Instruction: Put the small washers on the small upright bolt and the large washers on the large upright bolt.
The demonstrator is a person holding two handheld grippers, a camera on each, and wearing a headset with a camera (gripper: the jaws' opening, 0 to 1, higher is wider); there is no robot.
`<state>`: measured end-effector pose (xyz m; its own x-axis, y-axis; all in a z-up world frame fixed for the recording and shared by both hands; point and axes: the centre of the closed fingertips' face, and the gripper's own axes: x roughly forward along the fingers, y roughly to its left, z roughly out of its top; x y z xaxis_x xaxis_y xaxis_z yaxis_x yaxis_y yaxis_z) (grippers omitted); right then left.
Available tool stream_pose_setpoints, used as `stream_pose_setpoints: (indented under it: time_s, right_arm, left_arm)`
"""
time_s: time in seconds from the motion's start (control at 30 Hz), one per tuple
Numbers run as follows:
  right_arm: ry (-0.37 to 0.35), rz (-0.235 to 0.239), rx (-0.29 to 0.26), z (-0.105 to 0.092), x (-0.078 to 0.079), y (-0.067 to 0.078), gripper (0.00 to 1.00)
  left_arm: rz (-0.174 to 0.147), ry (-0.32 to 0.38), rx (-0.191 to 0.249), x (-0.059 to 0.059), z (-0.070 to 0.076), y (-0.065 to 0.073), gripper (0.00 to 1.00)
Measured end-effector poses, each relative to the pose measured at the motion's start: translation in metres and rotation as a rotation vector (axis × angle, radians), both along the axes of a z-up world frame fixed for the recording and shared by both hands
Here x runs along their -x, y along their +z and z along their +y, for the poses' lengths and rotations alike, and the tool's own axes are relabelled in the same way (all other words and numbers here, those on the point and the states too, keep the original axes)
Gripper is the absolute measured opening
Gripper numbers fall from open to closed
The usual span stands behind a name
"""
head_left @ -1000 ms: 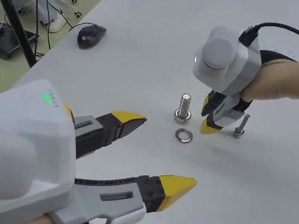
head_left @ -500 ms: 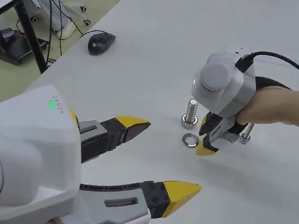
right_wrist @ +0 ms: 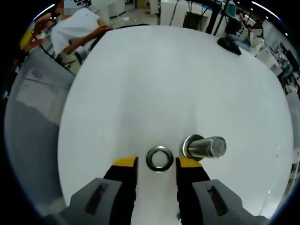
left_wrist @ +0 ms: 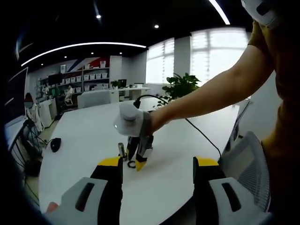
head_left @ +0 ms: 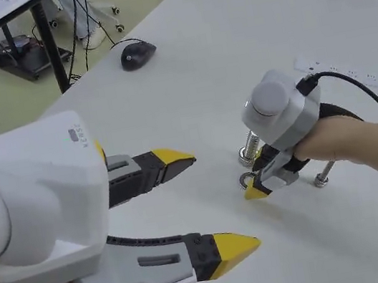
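A large silver bolt [head_left: 250, 148] stands upright on the white table [head_left: 231, 47]. A large washer [right_wrist: 159, 158] lies flat just left of this bolt [right_wrist: 205, 146]. My right gripper [right_wrist: 156, 163] is open, pointing down at the table with the washer between its yellow tips. In the head view the right gripper [head_left: 257, 190] partly hides the washer [head_left: 244, 179]. A small bolt [head_left: 322, 175] sits to its right, beside the hand. My left gripper [head_left: 210, 203] hovers open and holds nothing, nearer the front edge. From the left gripper [left_wrist: 158, 163], the right gripper [left_wrist: 138, 164] is ahead.
A black mouse [head_left: 138, 53] lies near the table's far left edge. A black cable [head_left: 366, 93] runs from the right gripper across the table. A printed strip [head_left: 352, 73] lies at the right. A desk leg and floor cables [head_left: 28, 45] stand beyond the left edge.
The right gripper has moved left from beside the small bolt and come down over the washer. The left gripper has kept its pose. The head camera has shifted.
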<state>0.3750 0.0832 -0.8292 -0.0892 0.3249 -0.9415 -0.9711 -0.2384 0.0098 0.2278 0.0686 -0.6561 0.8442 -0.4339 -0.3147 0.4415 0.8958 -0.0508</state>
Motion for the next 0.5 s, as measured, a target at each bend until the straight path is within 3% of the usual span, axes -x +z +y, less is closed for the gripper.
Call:
stream_pose_setpoints:
  time_s: [0.5]
  right_arm:
    - [0.012,-0.018,-0.008,0.0009,-0.0009,0.0005,0.24]
  left_arm:
    - [0.007,0.009,0.001,-0.0013,-0.0009,-0.0028,0.60]
